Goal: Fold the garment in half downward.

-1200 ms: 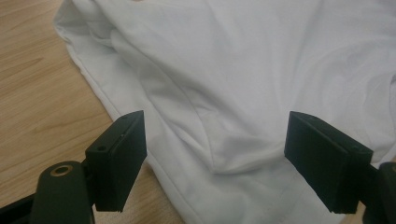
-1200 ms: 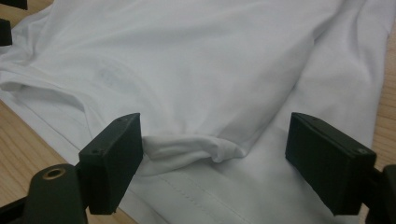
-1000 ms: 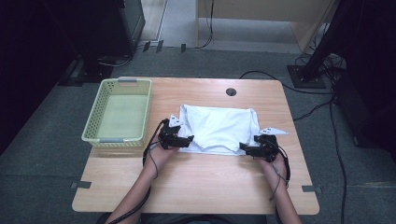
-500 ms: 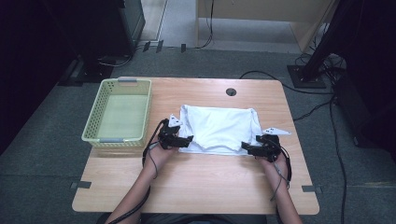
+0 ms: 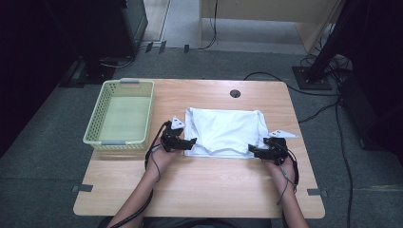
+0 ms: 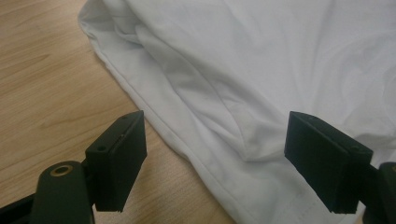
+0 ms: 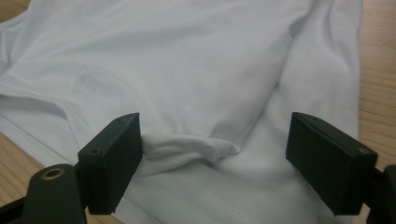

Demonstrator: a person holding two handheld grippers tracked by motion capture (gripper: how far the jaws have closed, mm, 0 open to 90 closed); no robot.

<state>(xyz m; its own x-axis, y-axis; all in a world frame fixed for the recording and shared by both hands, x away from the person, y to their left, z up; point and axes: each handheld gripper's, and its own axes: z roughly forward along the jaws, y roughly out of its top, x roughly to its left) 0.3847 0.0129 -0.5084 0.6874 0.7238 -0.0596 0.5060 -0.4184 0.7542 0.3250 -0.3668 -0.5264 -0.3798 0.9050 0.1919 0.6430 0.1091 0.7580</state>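
A white folded garment lies flat in the middle of the wooden table. My left gripper rests at the cloth's near left corner with its jaws wide apart; the hem of the white garment runs between them, untouched by the pads. At the near right corner my right gripper also stands open. A small raised fold of the white garment lies between its jaws, close to the left pad, and is not pinched.
A pale green plastic basket sits on the table's left part, with nothing inside it. A round cable hole is near the far edge. Cables and stand bases lie on the floor beyond the table.
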